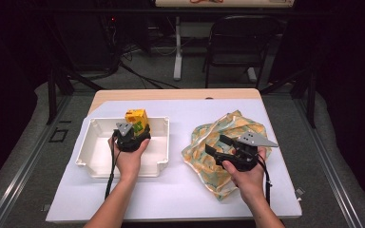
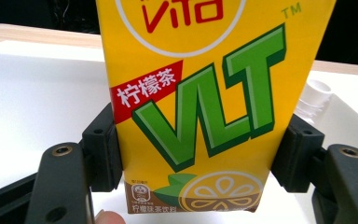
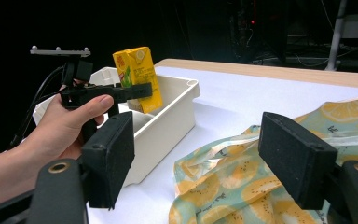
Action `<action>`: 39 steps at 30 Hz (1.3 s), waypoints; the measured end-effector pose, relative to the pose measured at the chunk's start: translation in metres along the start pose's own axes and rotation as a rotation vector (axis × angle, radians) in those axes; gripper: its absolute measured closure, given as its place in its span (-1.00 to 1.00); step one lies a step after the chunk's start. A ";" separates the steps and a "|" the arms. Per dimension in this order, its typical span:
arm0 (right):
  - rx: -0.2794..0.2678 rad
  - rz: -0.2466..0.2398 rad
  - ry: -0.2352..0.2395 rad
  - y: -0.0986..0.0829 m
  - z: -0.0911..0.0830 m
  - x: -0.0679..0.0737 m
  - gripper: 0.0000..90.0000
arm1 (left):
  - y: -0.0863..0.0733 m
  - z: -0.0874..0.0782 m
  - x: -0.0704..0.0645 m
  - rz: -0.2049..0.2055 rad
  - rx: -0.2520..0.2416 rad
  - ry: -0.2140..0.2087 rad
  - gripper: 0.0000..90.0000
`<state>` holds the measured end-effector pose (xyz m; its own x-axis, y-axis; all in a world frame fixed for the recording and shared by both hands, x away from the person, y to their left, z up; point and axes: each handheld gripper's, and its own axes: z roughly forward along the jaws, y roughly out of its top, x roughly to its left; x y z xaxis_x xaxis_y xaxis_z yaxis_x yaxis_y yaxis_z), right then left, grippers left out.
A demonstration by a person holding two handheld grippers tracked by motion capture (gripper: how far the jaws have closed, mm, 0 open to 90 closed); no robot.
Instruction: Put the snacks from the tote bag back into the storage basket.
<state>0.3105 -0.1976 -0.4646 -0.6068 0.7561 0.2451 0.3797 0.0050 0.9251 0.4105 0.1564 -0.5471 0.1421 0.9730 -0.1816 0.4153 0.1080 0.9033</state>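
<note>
A yellow lemon-tea carton stands upright between the jaws of my left gripper, which is shut on its lower half. In the high view the carton is held over the back part of a white plastic tray, with the left gripper just in front of it. My right gripper is open, its pads wide apart above a crumpled lemon-print cloth. The cloth lies on the table's right half, under the right gripper. In the right gripper view the carton sits above the tray.
A white sheet covers most of the wooden table. Behind the table stand a dark folding chair and a white table leg with cables on the floor. Bare sheet lies between tray and cloth.
</note>
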 end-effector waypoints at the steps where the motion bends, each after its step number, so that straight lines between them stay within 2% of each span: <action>1: 0.003 0.000 0.000 0.000 0.000 0.000 -0.40 | -0.001 0.002 0.001 -0.003 0.006 0.005 -0.29; 6: 0.002 0.006 -0.002 -0.002 0.002 -0.001 -0.40 | -0.006 0.011 0.006 -0.008 0.038 0.023 -0.30; 9: 0.006 0.005 -0.006 -0.003 0.002 -0.002 -0.40 | -0.008 0.013 0.008 0.004 0.055 0.046 -0.30; 13: 0.014 0.004 -0.007 -0.004 0.004 -0.003 -0.39 | -0.008 0.013 0.009 0.000 0.056 0.040 -0.30; 15: 0.017 0.005 -0.007 -0.005 0.005 -0.003 -0.39 | -0.009 0.014 0.008 0.006 0.071 0.051 -0.31; 21: 0.026 0.001 -0.007 -0.006 0.006 -0.003 -0.38 | -0.009 0.015 0.004 0.050 0.090 0.064 -0.32; 24: 0.028 0.000 -0.013 -0.007 0.006 -0.004 -0.38 | -0.008 0.016 0.001 0.089 0.132 0.065 -0.34; 30: 0.032 0.005 -0.016 -0.008 0.007 -0.005 -0.38 | -0.007 0.014 0.001 0.047 0.168 0.039 -0.47; 37: 0.034 0.002 -0.020 -0.009 0.007 -0.007 -0.38 | -0.004 0.009 0.002 0.029 0.186 0.017 -0.54; 39: 0.027 0.010 -0.023 -0.010 0.007 -0.007 -0.38 | -0.003 0.003 0.003 0.034 0.193 -0.001 -0.58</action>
<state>0.3161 -0.1984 -0.4773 -0.5869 0.7710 0.2472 0.4048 0.0150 0.9143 0.4126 0.1587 -0.5513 0.1597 0.9753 -0.1527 0.5750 0.0338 0.8175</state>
